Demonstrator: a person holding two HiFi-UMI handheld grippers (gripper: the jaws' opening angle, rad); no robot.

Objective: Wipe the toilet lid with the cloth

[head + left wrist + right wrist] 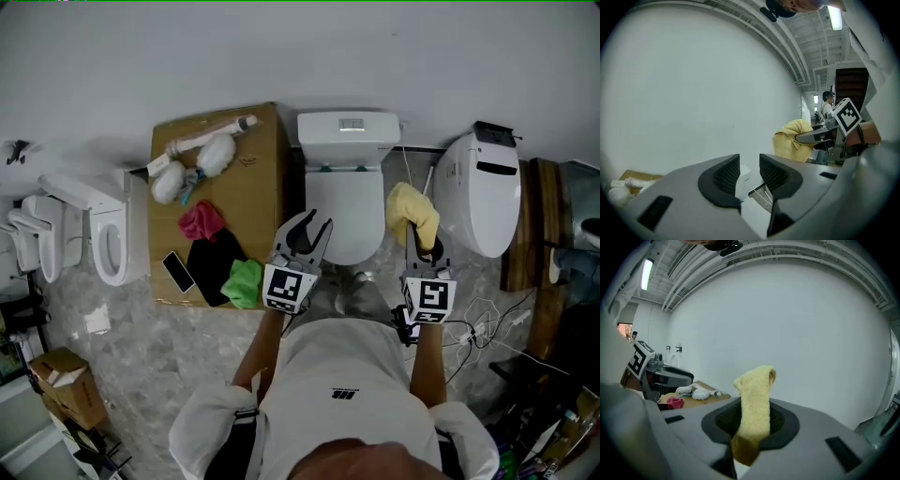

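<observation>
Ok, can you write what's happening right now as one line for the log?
left gripper: open, empty | right gripper: shut on yellow cloth | toilet lid: down, cloth at its right edge

no legible text, label or number shows.

A toilet (pixel 345 202) stands against the wall at centre. Left of it, a cardboard box (pixel 258 173) carries a brush (pixel 202 150), spare cloths (pixel 201 221) and a phone (pixel 178 272). A second toilet (pixel 487 197) stands to the right. The left hand-held gripper (pixel 307 230) is before the toilet's left edge. The right hand-held gripper (pixel 424 246), gripping the cloth (pixel 411 211), is just beside its right edge.
</observation>
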